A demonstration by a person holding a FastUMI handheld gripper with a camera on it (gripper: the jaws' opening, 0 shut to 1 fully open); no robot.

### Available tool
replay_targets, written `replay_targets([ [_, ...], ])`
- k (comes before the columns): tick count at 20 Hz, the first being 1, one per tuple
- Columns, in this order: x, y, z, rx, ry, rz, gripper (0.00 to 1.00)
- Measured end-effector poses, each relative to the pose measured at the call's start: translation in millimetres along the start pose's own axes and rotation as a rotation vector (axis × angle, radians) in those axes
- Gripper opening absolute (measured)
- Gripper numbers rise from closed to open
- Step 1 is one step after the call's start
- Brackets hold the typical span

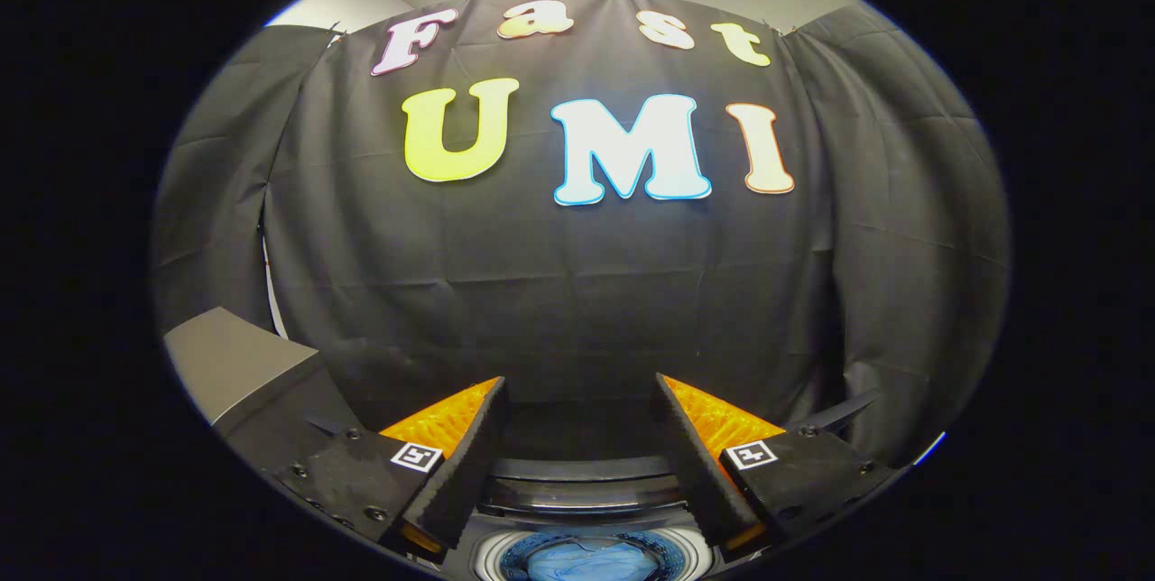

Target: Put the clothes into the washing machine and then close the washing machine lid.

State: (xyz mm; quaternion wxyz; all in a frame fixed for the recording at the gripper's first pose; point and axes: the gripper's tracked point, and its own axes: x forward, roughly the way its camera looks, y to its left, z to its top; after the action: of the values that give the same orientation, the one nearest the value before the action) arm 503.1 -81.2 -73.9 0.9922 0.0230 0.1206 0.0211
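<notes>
I'm holding my tongs [579,464] level, pointed at the black cloth wall [577,292], with both fingers spread wide and nothing between them. They grip nothing at all.

Starting over at nine o'clock from the fingers, there's one grey slab [230,360], tilted; it could be the machine's raised lid, though I can't say for sure. Moving to the middle, down at six o'clock beneath the fingers, there's the washing machine [586,495], its round drum mouth open, and one bundle of blue clothes [591,560] already lying inside. I count a single garment heap; whether it's one piece or several I can't tell. One machine, one drum, two fingers.

So to my eye the loading looks done, and the lid is the job left. Here's the worry: I'm aimed at the cloth, not at the lid, so I'd be swinging round half blind. If I come at that slab too fast or off-centre, the fingers could slip off its edge and let it slam. And if any cloth hangs over the drum rim, hidden from me here, the lid could trap it and sit proud.
</notes>
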Motion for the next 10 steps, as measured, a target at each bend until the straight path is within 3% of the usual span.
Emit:
replay_targets([
  [10, -37, 0, -20, -0.005, -0.009, -0.001, 0.98],
])
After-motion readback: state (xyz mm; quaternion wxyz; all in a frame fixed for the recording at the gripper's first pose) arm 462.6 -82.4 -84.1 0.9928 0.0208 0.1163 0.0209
